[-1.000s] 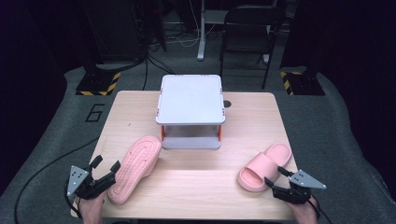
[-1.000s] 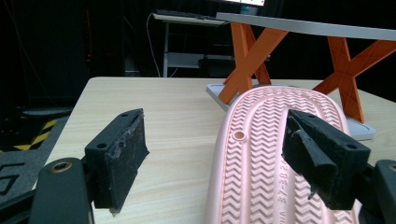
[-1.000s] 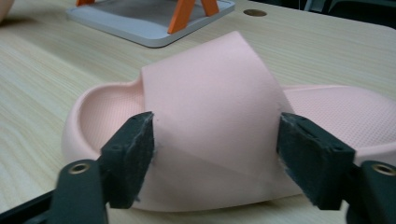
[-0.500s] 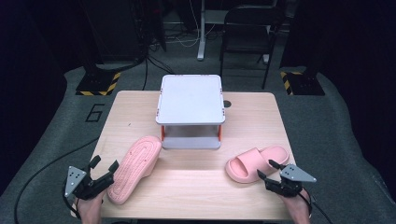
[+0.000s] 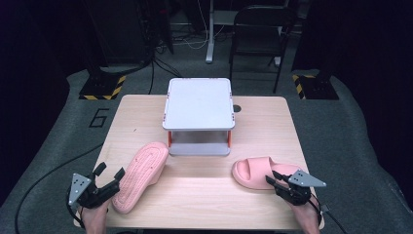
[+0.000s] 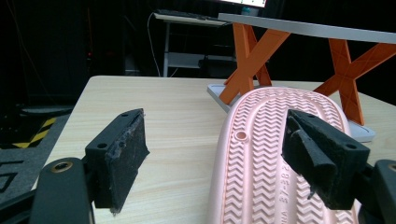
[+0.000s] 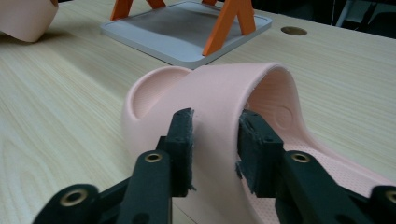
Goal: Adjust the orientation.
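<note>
Two pink slippers lie on the wooden table [image 5: 204, 200]. The left slipper [image 5: 139, 175] [image 6: 275, 154] is sole up, its zigzag tread showing. My left gripper [image 5: 111, 171] [image 6: 215, 140] stands open at its heel end, one jaw over the sole and the other over bare wood. The right slipper [image 5: 255, 170] [image 7: 219, 88] lies upright near the front right. My right gripper [image 5: 272, 177] [image 7: 215, 126] has just been closing, and its pads now press both sides of the slipper's strap.
A small white two-level shelf [image 5: 198, 102] [image 6: 303, 28] on orange X-shaped legs stands at the table's middle back, its lower tray [image 7: 182, 32] bare. A round hole [image 5: 236, 108] sits in the tabletop beside it. A chair [image 5: 258, 29] and cables lie beyond the table.
The right gripper's jaws closed onto the right slipper's strap. That slipper shifted left and turned to lie across the table. The left gripper and left slipper stayed put.
</note>
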A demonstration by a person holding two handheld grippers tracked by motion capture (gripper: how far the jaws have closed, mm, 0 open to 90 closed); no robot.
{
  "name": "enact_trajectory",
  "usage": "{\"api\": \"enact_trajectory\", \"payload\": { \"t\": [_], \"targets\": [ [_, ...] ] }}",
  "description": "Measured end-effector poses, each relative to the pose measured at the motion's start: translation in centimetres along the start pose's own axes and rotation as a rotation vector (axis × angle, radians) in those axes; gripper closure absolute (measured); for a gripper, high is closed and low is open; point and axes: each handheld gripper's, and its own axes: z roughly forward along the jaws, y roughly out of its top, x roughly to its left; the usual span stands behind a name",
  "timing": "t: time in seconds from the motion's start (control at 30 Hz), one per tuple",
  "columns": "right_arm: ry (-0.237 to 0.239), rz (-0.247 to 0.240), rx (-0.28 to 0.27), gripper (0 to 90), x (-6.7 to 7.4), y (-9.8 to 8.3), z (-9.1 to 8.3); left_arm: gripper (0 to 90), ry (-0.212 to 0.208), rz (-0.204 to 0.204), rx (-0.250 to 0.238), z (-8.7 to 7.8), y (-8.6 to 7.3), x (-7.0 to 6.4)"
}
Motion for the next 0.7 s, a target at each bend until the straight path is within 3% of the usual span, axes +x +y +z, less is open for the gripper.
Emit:
{"api": "enact_trajectory", "payload": {
  "t": [0.07,0.13,0.27,0.4,0.5,0.7],
  "targets": [
    [-0.015,0.003,0.005,73.2,0.4,0.3,0.1,21.8,0.001,-0.002,0.0,0.0,0.0,0.0],
    [0.0,0.008,-0.011,75.8,0.8,0.4,0.2,21.9,0.004,-0.003,-0.004,0.0,0.0,0.1],
    [0.074,-0.056,-0.035,79.5,2.3,1.2,0.6,22.0,0.005,-0.007,-0.003,0.0,0.0,0.1],
    [0.136,-0.116,-0.023,80.7,3.0,1.6,0.7,22.0,0.006,-0.008,-0.006,0.0,-0.1,0.1],
    [0.158,-0.103,0.001,80.0,3.5,1.4,0.8,22.0,0.008,-0.01,-0.003,0.0,-0.1,0.2],
    [0.247,-0.114,0.056,69.8,5.1,0.8,1.2,22.1,0.008,-0.013,-0.003,0.0,-0.1,0.2]
  ]
}}
